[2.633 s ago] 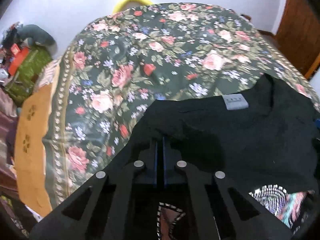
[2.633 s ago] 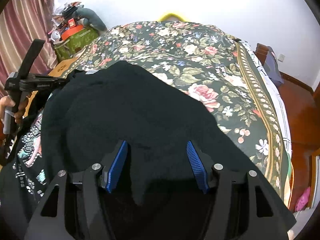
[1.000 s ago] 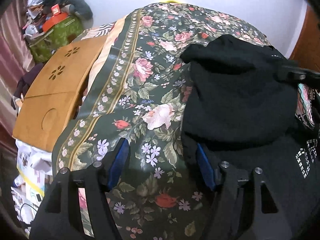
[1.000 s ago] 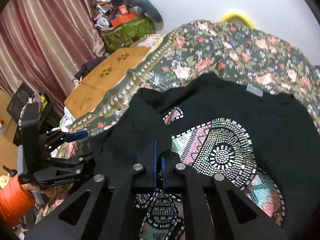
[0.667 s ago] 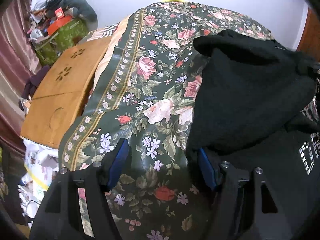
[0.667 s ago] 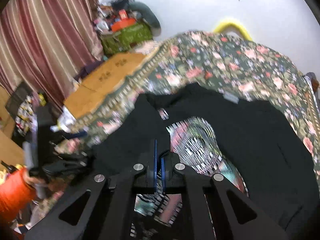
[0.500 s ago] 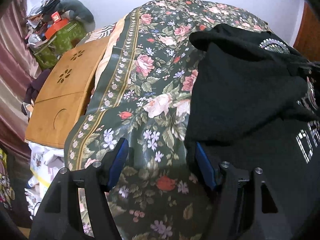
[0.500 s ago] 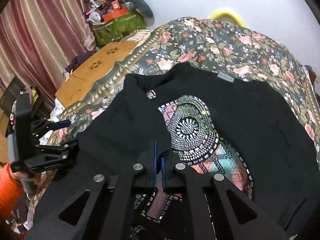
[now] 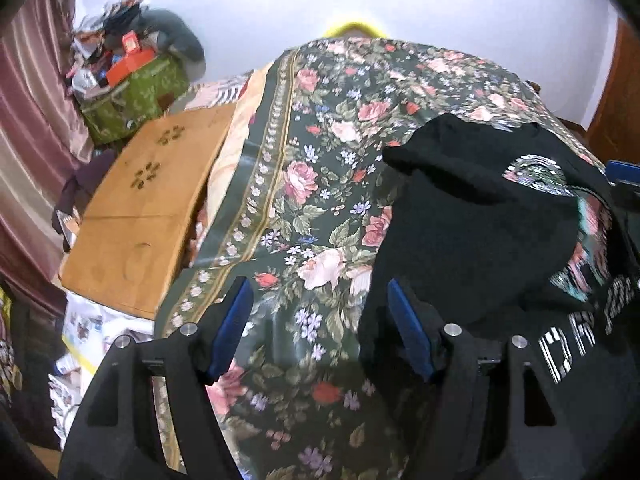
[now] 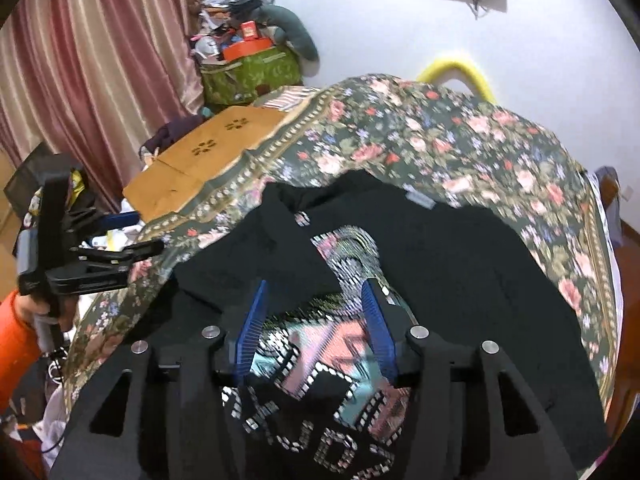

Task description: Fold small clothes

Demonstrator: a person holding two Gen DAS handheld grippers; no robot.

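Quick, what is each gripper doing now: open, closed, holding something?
Left gripper: open, holding nothing, above the bedspread.
Right gripper: jaws opening, nothing gripped, over the black shirt.

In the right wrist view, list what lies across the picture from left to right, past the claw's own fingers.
Orange sleeve → left claw → wooden board → black T-shirt → floral bedspread's right border.
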